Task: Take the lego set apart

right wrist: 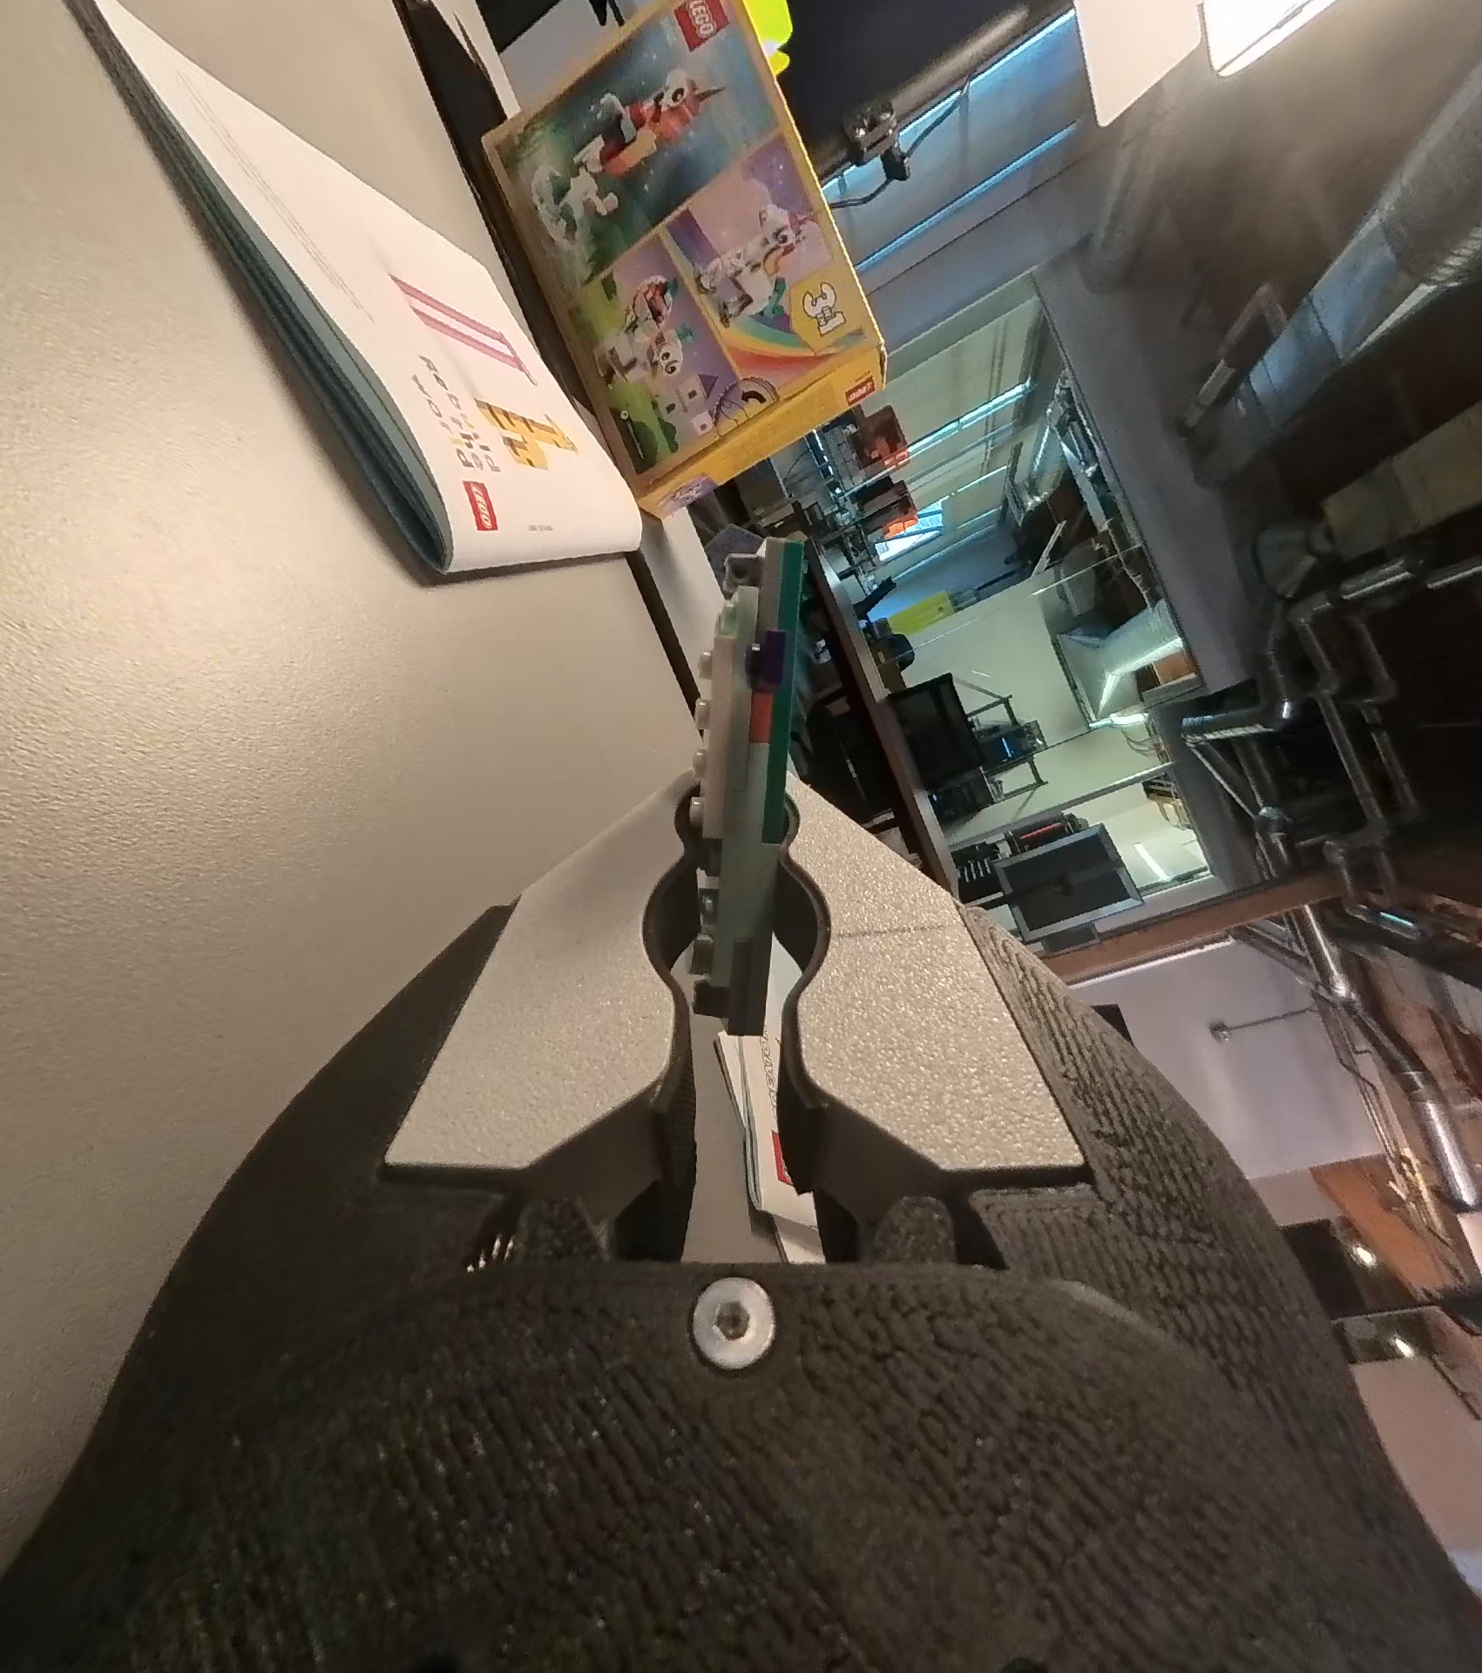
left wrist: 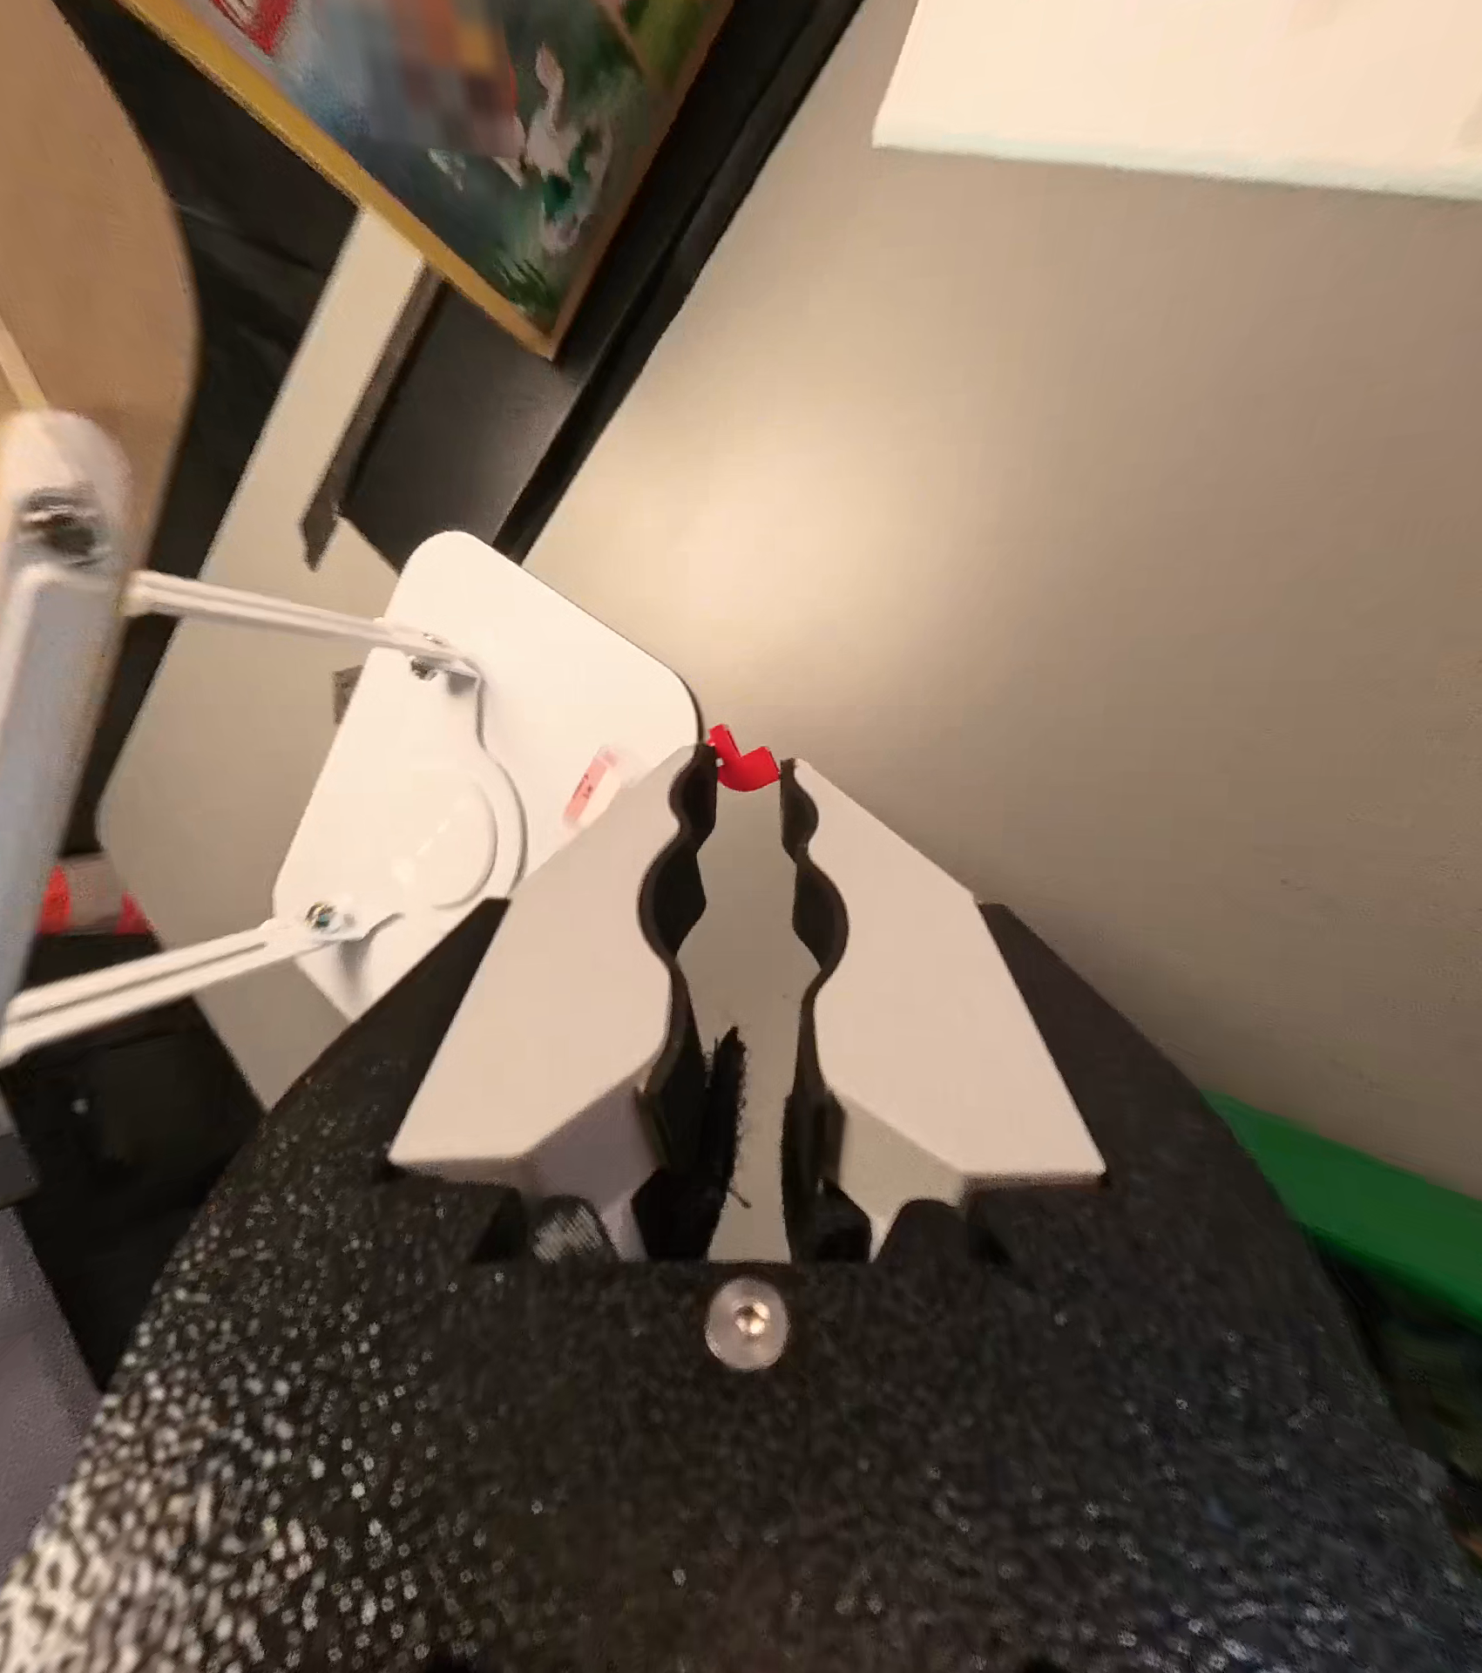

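Observation:
In the left wrist view my left gripper (left wrist: 746, 765) is shut on a small red lego piece (left wrist: 741, 765), pinched at the very fingertips above the grey table (left wrist: 1081, 543). In the right wrist view my right gripper (right wrist: 737, 815) is shut on a flat lego assembly (right wrist: 750, 724) of grey, pale green and dark green plates with a small purple piece and an orange piece on its edge. The assembly stands edge-on between the fingers and sticks out past the tips. The view is rolled sideways, with the table (right wrist: 176, 724) at the left.
A white lamp base (left wrist: 483, 769) with thin white arms stands left of my left gripper. The lego box (right wrist: 683, 244) stands at the table's back edge, and also shows in the left wrist view (left wrist: 465, 145). An instruction booklet (right wrist: 411, 362) lies beside the box. A green object (left wrist: 1398, 1213) lies at the right. About 40 cm separates my left fingertips from my right.

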The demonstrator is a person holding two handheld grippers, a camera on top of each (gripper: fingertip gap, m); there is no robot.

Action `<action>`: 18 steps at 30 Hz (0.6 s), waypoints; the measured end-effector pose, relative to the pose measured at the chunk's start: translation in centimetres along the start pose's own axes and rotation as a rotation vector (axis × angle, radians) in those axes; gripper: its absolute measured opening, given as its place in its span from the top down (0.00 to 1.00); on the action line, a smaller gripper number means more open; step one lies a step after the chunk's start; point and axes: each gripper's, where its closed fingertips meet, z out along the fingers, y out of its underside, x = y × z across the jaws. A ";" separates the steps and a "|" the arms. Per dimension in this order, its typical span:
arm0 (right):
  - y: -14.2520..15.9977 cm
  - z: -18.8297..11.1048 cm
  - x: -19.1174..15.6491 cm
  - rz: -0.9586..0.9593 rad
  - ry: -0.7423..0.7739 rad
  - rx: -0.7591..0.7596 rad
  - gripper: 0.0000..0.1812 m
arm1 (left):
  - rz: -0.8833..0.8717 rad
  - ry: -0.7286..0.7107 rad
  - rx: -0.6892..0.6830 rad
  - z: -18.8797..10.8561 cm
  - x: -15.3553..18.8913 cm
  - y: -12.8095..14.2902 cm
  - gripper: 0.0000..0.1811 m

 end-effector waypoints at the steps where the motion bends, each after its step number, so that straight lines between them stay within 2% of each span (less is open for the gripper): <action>1: 0.0 0.0 0.0 -0.005 0.001 -0.001 0.96 | -0.008 -0.017 0.017 -1.8 0.4 -0.1 0.93; 4: 0.1 -0.1 -0.1 -0.033 -0.002 -0.007 0.96 | -0.089 -0.036 0.038 -7.2 2.0 1.0 0.93; 7: 0.0 -0.1 -0.8 -0.080 -0.027 -0.010 0.96 | -0.196 0.008 -0.034 -11.1 4.8 4.7 0.93; 9: -0.2 0.0 -1.4 -0.140 -0.044 -0.014 0.96 | -0.264 0.067 -0.112 -12.6 7.1 7.6 0.93; 12: 0.4 0.3 -1.7 -0.238 -0.032 -0.084 0.96 | -0.408 0.108 -0.245 -13.6 9.3 11.7 0.93; 18: 0.0 -0.2 -2.5 -0.357 -0.045 -0.097 0.95 | -0.582 0.216 -0.313 -12.5 12.1 14.9 0.72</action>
